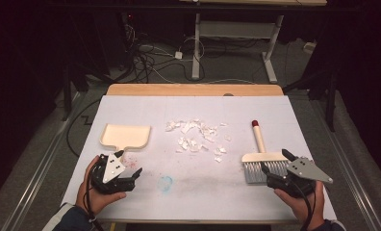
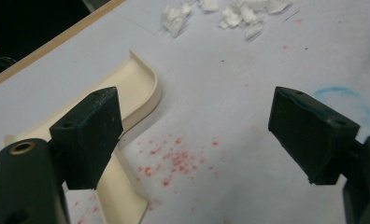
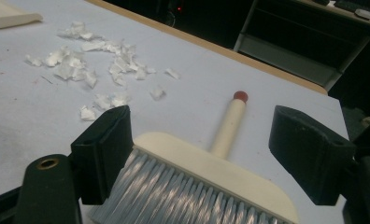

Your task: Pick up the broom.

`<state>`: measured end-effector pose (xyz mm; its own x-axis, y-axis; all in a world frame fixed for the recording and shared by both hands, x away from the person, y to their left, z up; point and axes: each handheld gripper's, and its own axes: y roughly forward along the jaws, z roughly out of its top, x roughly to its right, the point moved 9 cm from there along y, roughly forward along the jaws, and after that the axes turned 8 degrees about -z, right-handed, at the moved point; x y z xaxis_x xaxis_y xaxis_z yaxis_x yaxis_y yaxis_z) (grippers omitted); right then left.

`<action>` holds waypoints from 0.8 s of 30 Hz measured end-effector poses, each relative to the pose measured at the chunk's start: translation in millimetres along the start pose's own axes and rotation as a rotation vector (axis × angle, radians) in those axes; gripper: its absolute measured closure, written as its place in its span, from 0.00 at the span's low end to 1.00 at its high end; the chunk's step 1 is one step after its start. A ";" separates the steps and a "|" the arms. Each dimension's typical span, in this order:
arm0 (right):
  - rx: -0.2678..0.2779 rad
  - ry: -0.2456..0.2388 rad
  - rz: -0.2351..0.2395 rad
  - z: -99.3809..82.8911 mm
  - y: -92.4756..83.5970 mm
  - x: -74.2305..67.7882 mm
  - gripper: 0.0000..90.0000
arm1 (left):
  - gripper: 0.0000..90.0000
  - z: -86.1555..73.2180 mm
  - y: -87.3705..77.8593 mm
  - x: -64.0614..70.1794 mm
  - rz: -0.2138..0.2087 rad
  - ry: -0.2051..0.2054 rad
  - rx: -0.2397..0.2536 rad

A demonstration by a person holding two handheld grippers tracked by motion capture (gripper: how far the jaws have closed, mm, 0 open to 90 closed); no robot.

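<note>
Bristles of the brush (image 3: 192, 186) sit between my right tool (image 1: 275, 167)'s open jaws; left tool (image 1: 127, 163) gapes beside the dustpan (image 1: 126, 136). Pickup stage: next I close on each, then sweep the scraps (image 1: 196, 135).

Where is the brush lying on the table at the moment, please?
In the high view the brush lies at the table's right, right of the paper scraps, its bristles just ahead of the open right gripper.

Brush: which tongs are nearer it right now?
Right. The right tongs sit open at the brush, straddling its bristle end. The left tongs are across the table, by the dustpan.
</note>
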<state>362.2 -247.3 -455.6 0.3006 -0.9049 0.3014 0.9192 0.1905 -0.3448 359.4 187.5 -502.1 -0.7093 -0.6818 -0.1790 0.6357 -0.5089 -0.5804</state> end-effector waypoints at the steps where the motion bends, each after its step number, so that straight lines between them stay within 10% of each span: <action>1: -0.004 -0.004 -0.001 -0.3 1.0 -0.8 0.22 | 0.20 1.8 0.7 1.2 -0.004 0.006 0.010; 13: -0.086 0.032 0.043 -3.6 14.6 -4.2 0.22 | 0.21 -0.7 6.1 9.8 -0.016 0.019 -0.015; 19: -0.228 0.071 0.056 2.0 41.6 11.1 0.23 | 0.21 0.9 6.4 10.4 -0.016 0.023 -0.018; 24: -0.419 0.128 -0.022 2.7 83.9 31.2 0.24 | 0.20 -3.2 10.2 10.9 -0.022 0.021 -0.050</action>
<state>449.4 -258.5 -472.8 0.2240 -0.9518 0.2095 0.7343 0.0235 -0.6784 357.1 176.5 -512.5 -0.7294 -0.6594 -0.1822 0.6044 -0.4964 -0.6231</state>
